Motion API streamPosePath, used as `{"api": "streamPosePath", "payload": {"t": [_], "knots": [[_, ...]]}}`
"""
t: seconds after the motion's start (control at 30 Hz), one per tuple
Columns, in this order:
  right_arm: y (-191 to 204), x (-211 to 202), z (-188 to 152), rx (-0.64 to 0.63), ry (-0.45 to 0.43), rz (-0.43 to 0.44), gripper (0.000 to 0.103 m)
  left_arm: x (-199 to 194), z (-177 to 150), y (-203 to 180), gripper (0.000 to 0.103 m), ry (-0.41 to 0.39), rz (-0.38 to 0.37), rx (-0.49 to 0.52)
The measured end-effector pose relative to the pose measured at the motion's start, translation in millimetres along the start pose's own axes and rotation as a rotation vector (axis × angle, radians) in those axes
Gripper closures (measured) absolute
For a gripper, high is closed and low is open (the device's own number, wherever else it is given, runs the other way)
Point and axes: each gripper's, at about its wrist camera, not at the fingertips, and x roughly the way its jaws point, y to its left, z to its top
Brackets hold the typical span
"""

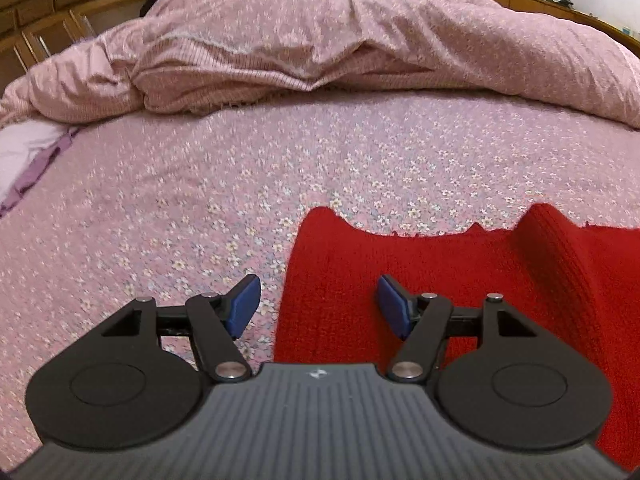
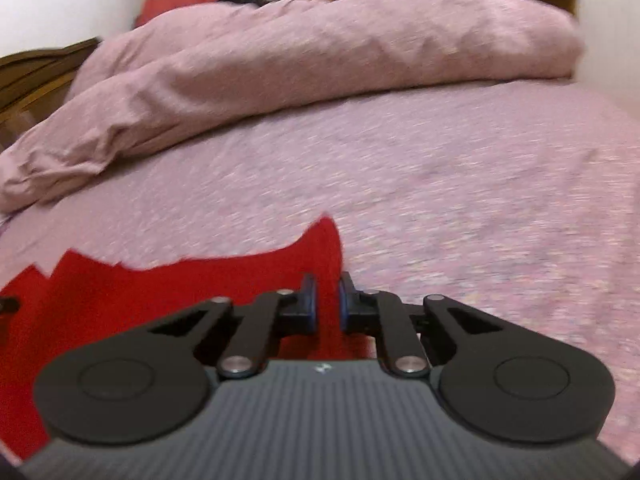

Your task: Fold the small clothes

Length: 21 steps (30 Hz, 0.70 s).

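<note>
Right tongs (image 2: pixel 327 300) pinch the red knit's (image 2: pixel 120 292) right edge on the bed (image 2: pixel 480 200); left tongs (image 1: pixel 318 306) gape wide over its left edge and should bite squarely before lifting together.

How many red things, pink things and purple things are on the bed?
Red: 1, the red knitted garment, with the right gripper shut on its edge
Pink: 2, the flowered bedsheet and the bunched quilt
Purple: 1, a pale purple cloth at the left edge
Total: 4
</note>
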Motion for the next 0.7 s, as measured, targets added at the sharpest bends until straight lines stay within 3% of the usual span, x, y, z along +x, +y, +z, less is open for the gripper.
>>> {"api": "streamPosePath", "payload": {"t": [0.33, 0.47, 0.7], "knots": [[-5.6, 3.9, -13.5, 0.023, 0.016, -0.037, 0.084, 3.2, 3.0, -0.7, 0.032, 0.017, 0.000, -0.020], [-15.7, -3.6, -9.9, 0.080, 0.000, -0.051, 0.063, -6.0, 4.2, 1.0, 0.032, 0.017, 0.015, -0.014], [-21.3, -35.4, -15.4, 0.099, 0.000, -0.012, 0.058, -33.2, 6.2, 2.3, 0.032, 0.011, 0.017, -0.014]]}}
